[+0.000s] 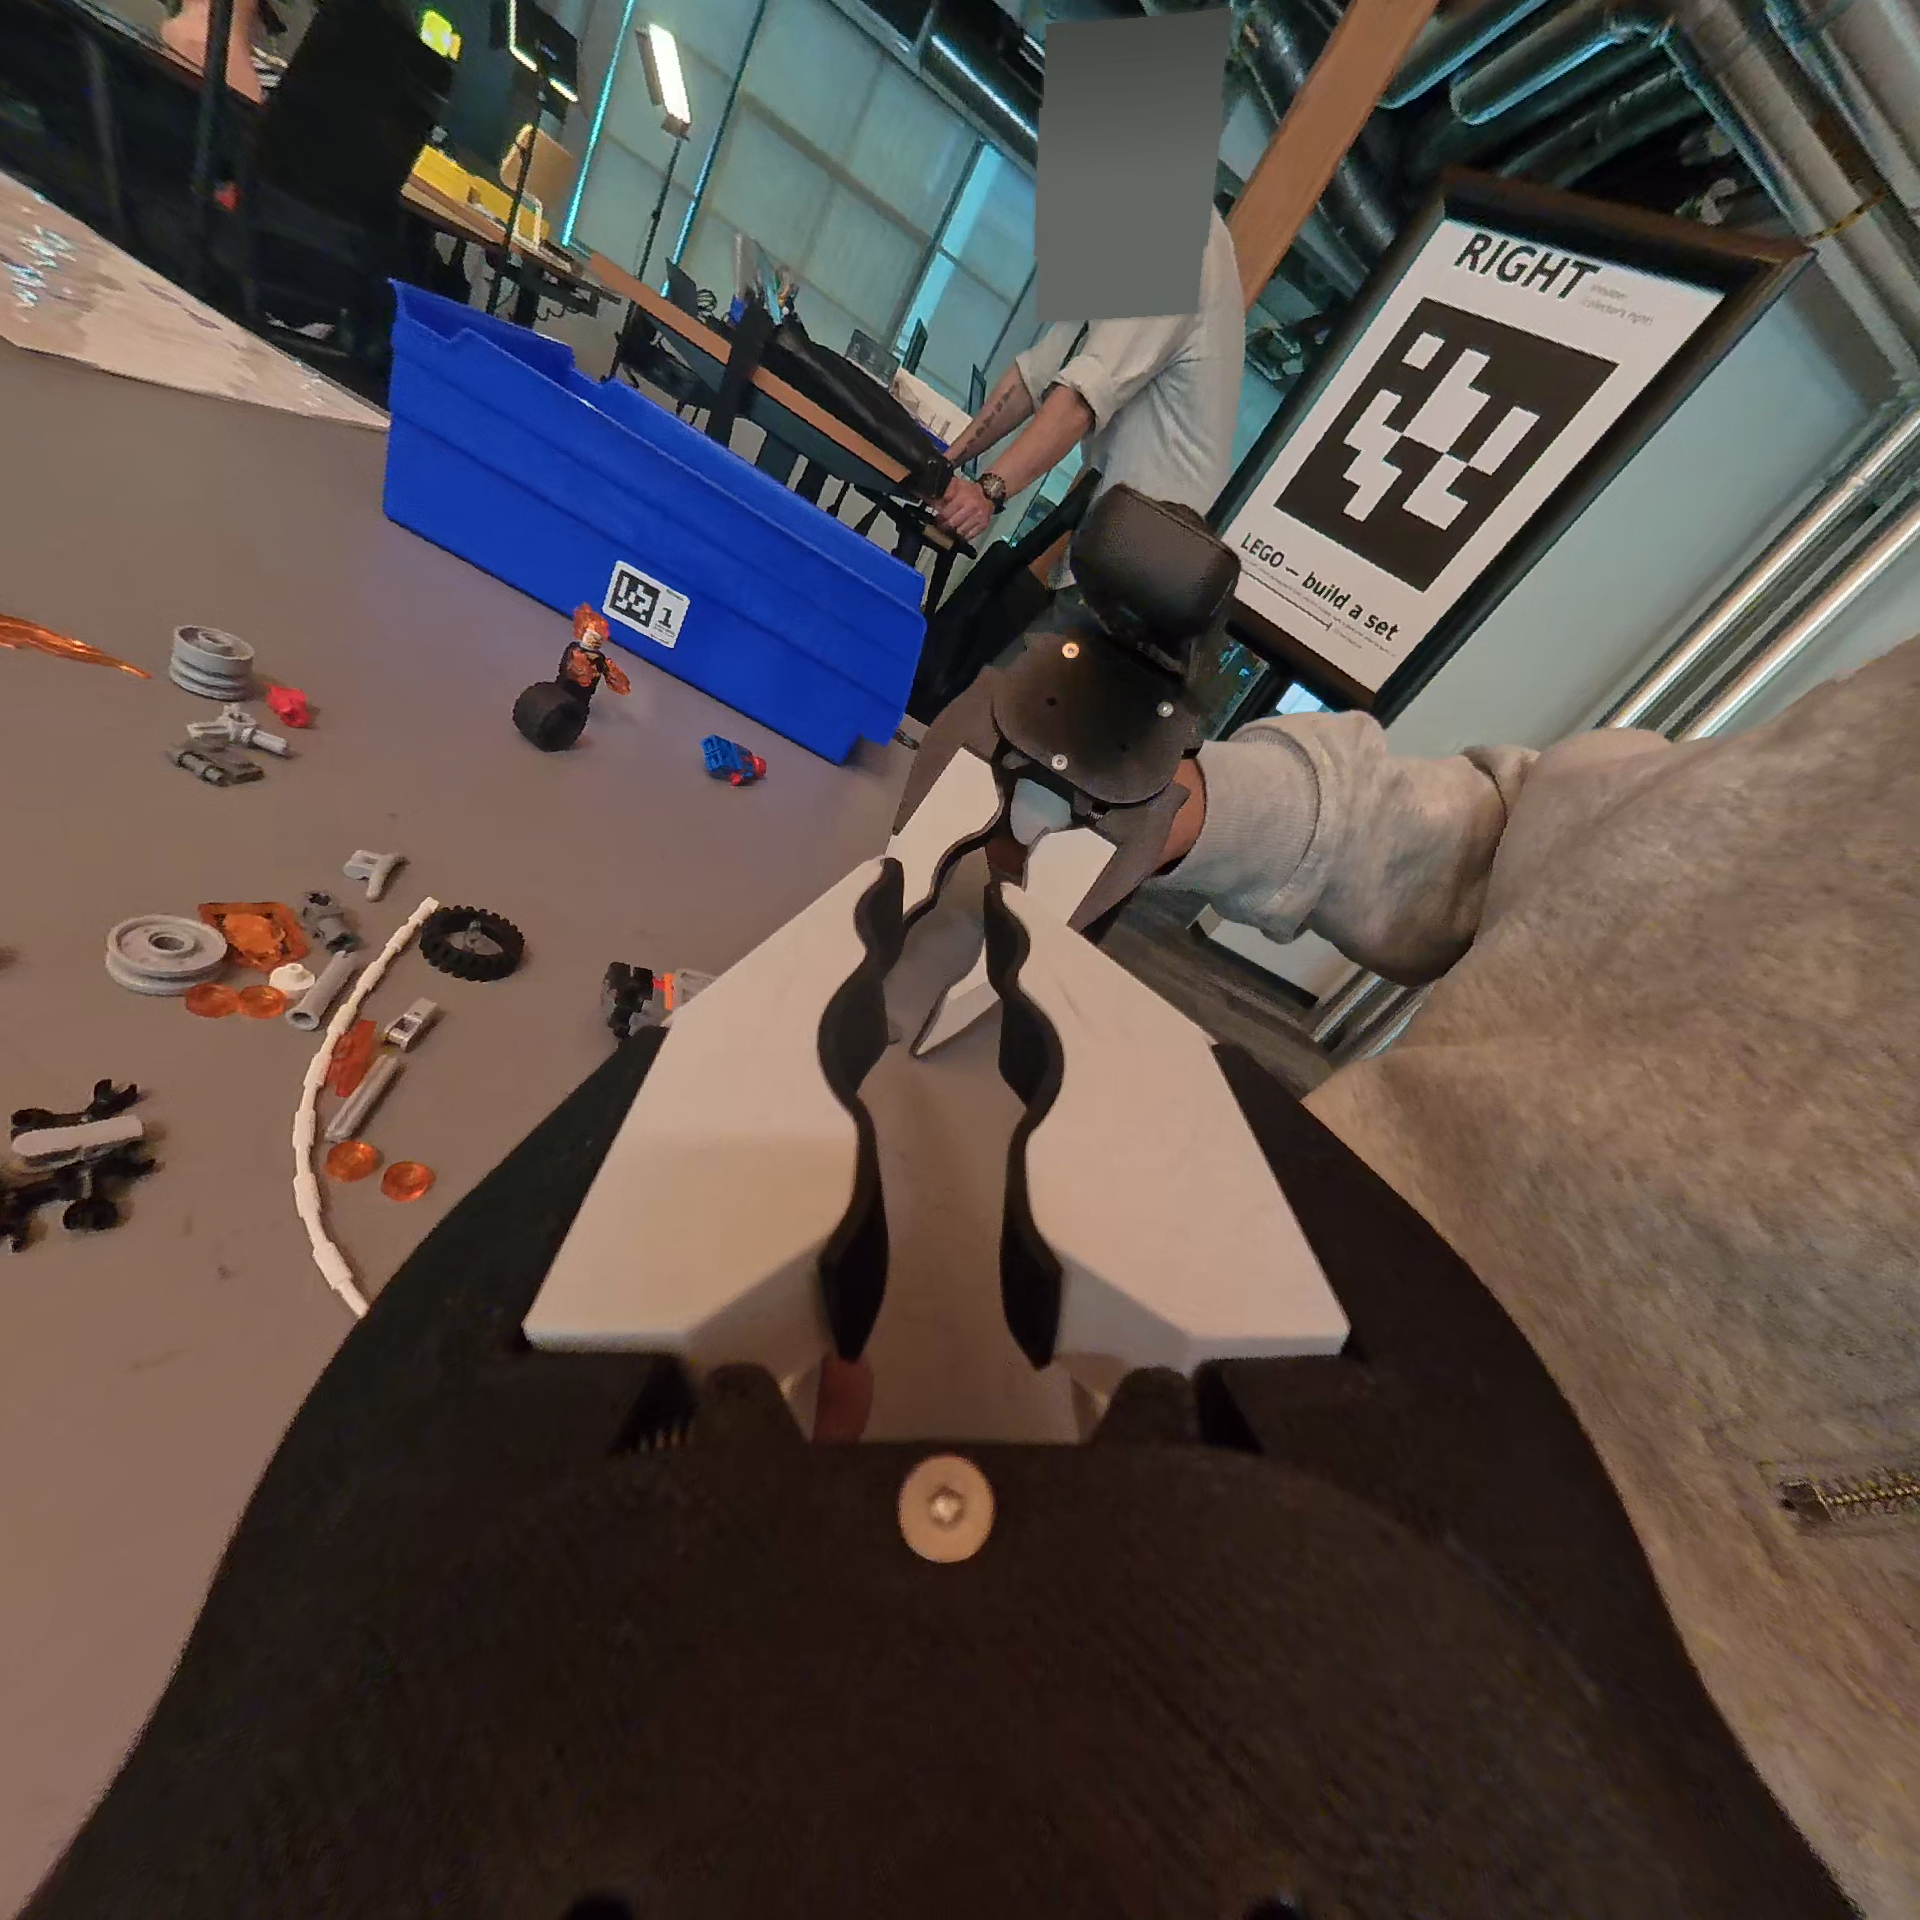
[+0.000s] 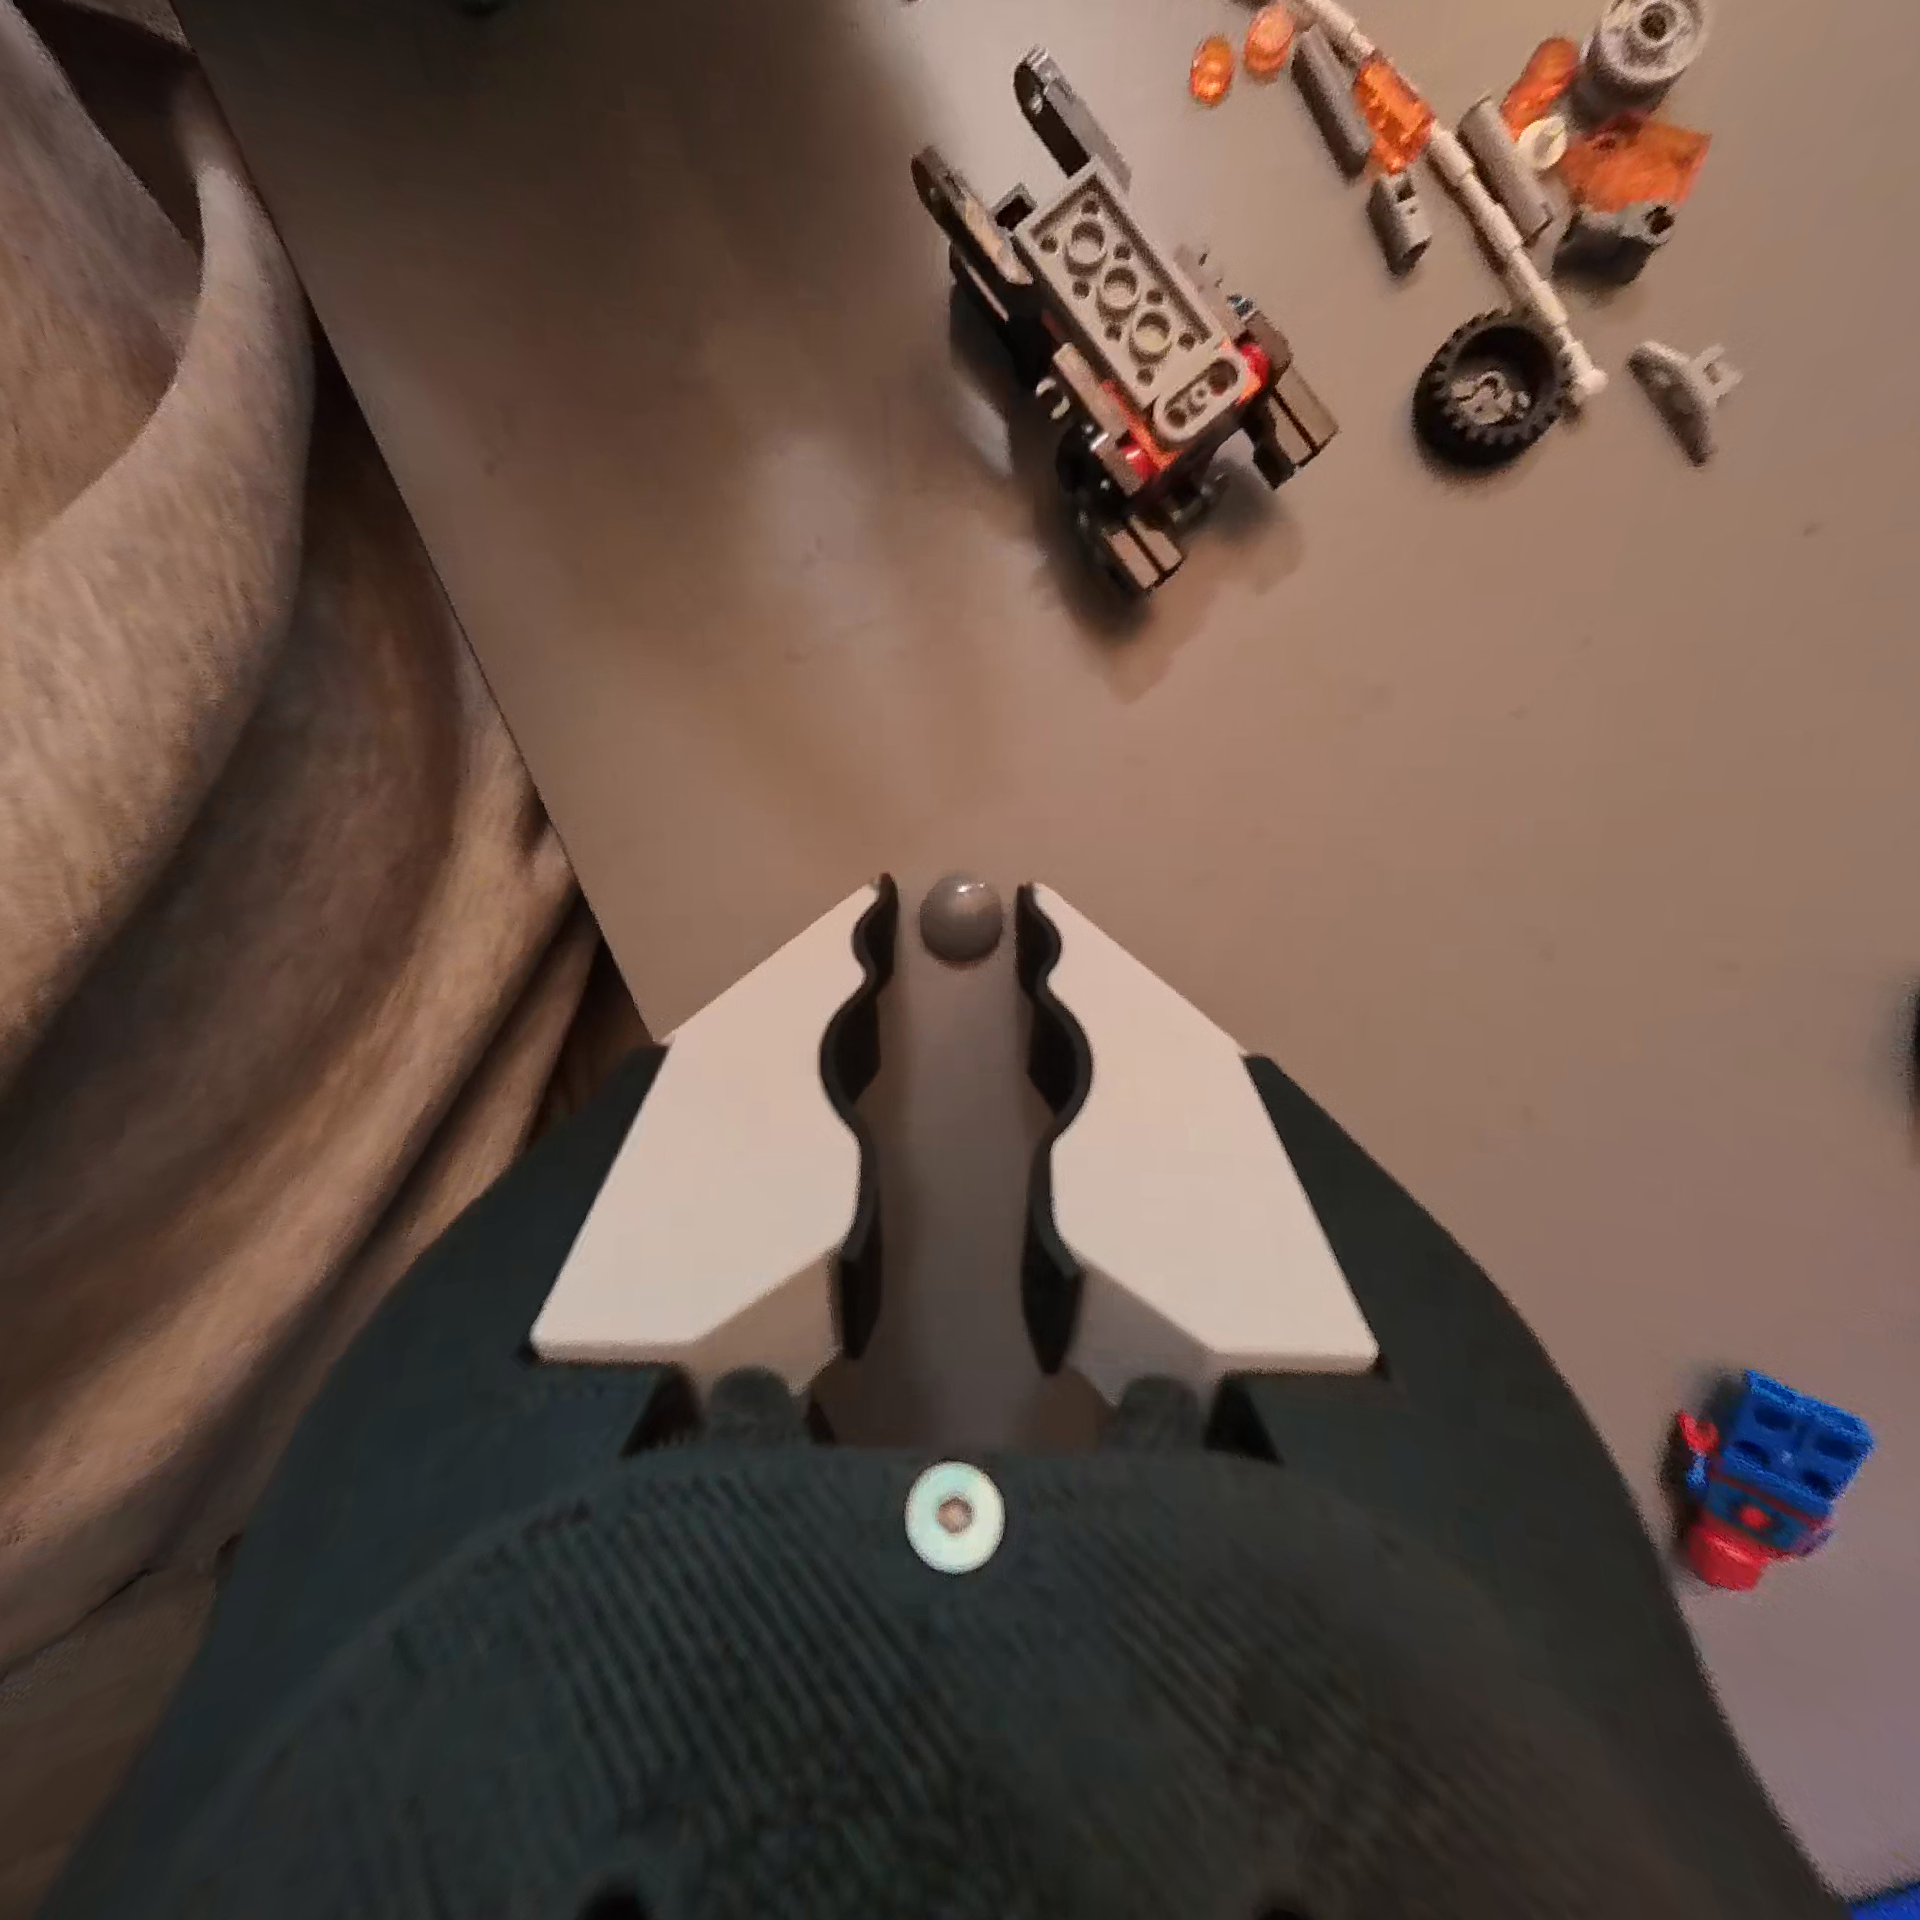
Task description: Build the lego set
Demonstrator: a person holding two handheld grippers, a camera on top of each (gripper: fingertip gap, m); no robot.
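My left gripper (image 1: 943, 896) is open and empty, raised above the grey table (image 1: 582, 831) near its edge. Just beyond its tips is my right gripper (image 1: 1023, 831), held by a hand in a grey sleeve. In the right wrist view my right gripper (image 2: 956, 891) points down at the table, its jaws narrowly open on either side of a small dark grey round piece (image 2: 961, 916); I cannot tell whether they touch it. A part-built grey, black and red lego assembly (image 2: 1122, 343) lies ahead of it, and shows half hidden in the left wrist view (image 1: 636, 995).
Loose parts lie to the left: a black tyre (image 1: 473, 940), grey wheel hubs (image 1: 166, 951), a white strip (image 1: 332, 1091), orange pieces (image 1: 249, 930), a minifigure (image 1: 584, 665). A blue and red piece (image 2: 1766, 1475) lies right. A blue bin (image 1: 623, 520), a sign (image 1: 1455, 436) and a person (image 1: 1143, 416) are behind. The grippers' ends are close to 15 centimetres from one another.
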